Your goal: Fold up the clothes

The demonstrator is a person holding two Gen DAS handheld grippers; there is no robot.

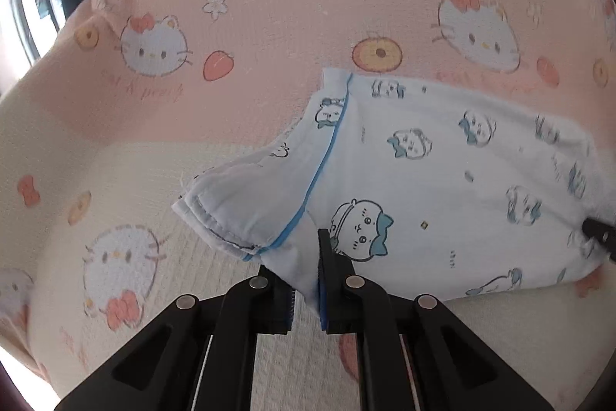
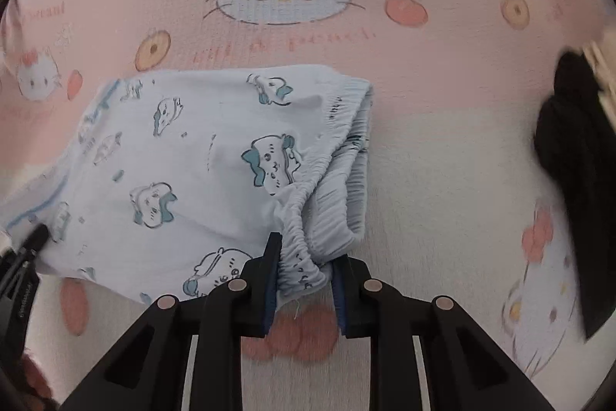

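Observation:
Pale blue shorts [image 1: 423, 156] printed with cartoon animals lie on a pink and cream cartoon-cat bedsheet [image 1: 250, 18]. My left gripper [image 1: 296, 253] is shut on the fabric at a leg opening, beside the blue-piped hem [image 1: 323, 164]. In the right wrist view the same shorts [image 2: 184, 156] spread to the left, and my right gripper [image 2: 307, 249] is shut on the bunched elastic waistband [image 2: 331, 180]. Each gripper's black tip shows at the edge of the other view: the right gripper [image 1: 600, 235] and the left gripper [image 2: 34, 237].
A black garment [image 2: 569, 149] lies on the bedsheet [image 2: 442, 160] at the right edge of the right wrist view. A bright window [image 1: 27, 6] shows beyond the bed's far left corner. Bare sheet stretches behind and beside the shorts.

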